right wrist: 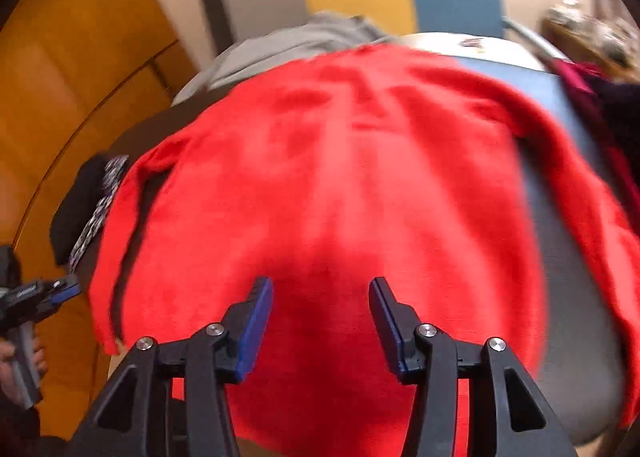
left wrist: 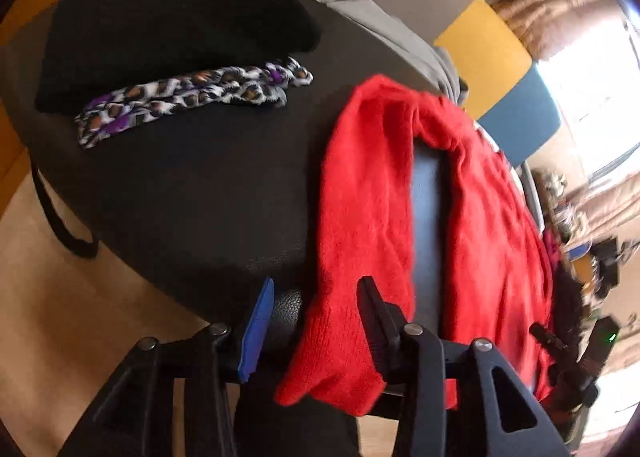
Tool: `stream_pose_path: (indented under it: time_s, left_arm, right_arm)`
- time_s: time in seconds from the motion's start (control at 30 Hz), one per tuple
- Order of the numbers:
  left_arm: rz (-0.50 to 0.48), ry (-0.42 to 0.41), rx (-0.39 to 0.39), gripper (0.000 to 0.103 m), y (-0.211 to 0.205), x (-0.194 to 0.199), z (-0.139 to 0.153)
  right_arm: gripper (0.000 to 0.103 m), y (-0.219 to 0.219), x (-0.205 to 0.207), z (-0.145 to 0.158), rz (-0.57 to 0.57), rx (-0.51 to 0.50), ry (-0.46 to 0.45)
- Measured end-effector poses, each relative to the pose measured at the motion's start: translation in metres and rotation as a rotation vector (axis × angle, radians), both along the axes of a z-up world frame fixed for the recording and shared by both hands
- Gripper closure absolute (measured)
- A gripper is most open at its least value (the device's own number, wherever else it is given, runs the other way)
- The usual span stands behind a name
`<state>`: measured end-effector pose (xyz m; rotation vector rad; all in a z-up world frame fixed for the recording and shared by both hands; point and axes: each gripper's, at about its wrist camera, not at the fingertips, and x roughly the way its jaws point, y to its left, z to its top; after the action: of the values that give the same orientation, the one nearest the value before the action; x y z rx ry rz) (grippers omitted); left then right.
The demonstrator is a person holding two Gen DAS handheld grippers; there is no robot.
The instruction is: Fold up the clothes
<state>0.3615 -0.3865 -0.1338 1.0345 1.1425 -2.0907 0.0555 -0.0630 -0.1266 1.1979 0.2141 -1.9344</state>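
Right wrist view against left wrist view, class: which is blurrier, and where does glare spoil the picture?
Right wrist view: the red sweater is smeared by motion blur, though the tongs stay sharp. Left wrist view: crisper overall, with the window blown out at right; both bend at the fisheye edges.

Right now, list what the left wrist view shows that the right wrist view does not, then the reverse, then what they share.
Only the left wrist view: the left gripper, open, with the red sweater's sleeve cuff lying between its fingers, and bare dark table beside the sleeve.

Only the right wrist view: the right gripper, open over the sweater's body, and both sleeves spread out to the sides.

Shared: the red sweater, the leopard-print scarf on the black garment, the grey garment behind.
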Motion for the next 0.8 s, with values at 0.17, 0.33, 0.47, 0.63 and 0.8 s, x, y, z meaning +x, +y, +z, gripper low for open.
stream_pose_path:
  time_s: [0.17, 0.33, 0.47, 0.63, 0.8]
  left_arm:
    - [-0.038, -0.017, -0.078, 0.049, 0.004, -0.029, -0.009]
    - [-0.158, -0.078, -0.185, 0.094, 0.017, -0.050, -0.003]
    - [-0.044, 0.033, -0.262, 0.095, -0.016, -0.023, 0.046]
    - [0.073, 0.114, -0.391, 0.095, -0.071, 0.017, 0.118]
    - [0.111, 0.007, -0.506, 0.095, -0.122, -0.007, 0.139]
  right_arm:
    - [0.051, -0.034, 0.021, -0.018, 0.091, 0.037, -0.027]
    - [0.049, -0.045, 0.017, -0.024, 0.089, 0.041, -0.046]
    - [0.049, -0.054, 0.019, -0.018, 0.117, 0.026, -0.036]
    - [0.047, -0.088, 0.032, -0.020, 0.221, -0.012, -0.055]
    - [0.047, -0.131, 0.053, -0.033, 0.331, 0.007, -0.072]
